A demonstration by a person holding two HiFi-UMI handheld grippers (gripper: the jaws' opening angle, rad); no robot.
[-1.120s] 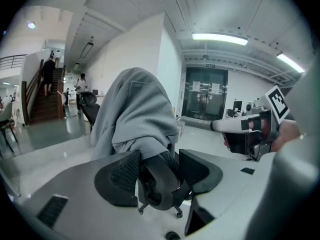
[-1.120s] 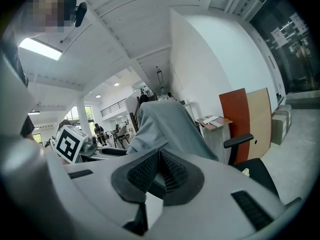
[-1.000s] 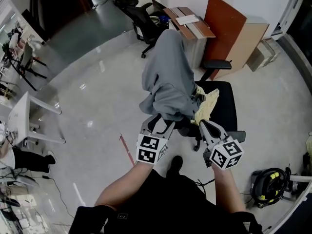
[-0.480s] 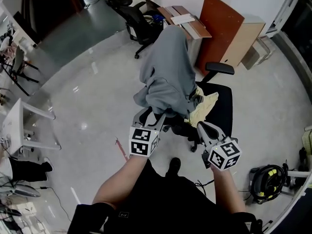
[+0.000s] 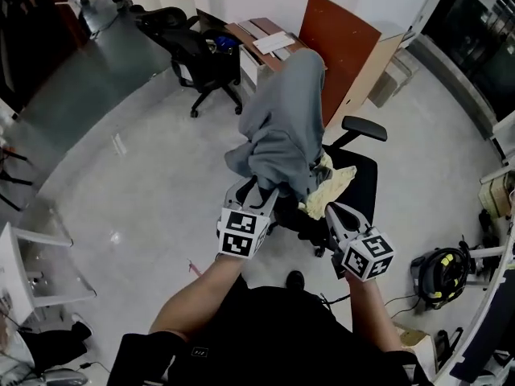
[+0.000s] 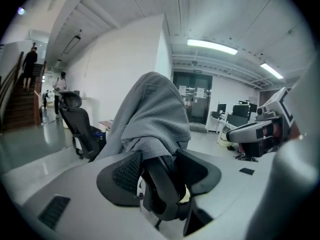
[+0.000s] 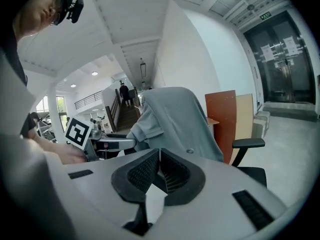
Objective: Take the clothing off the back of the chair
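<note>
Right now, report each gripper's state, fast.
Left gripper: open, jaws have just been closing, pads pressing on nothing; grey garment hangs just beyond them.
Right gripper: shut, empty.

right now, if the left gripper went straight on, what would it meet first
Probably the lower hem of the grey knit garment draped over the black office chair; depth is unclear. The left gripper has just been closing its jaws, with nothing between them.

Black office chair [image 5: 364, 182] stands on glossy grey floor [image 5: 137, 191]. Grey garment [image 5: 282, 127] draped over its back; yellow cloth [image 5: 326, 191] lies on seat.
</note>
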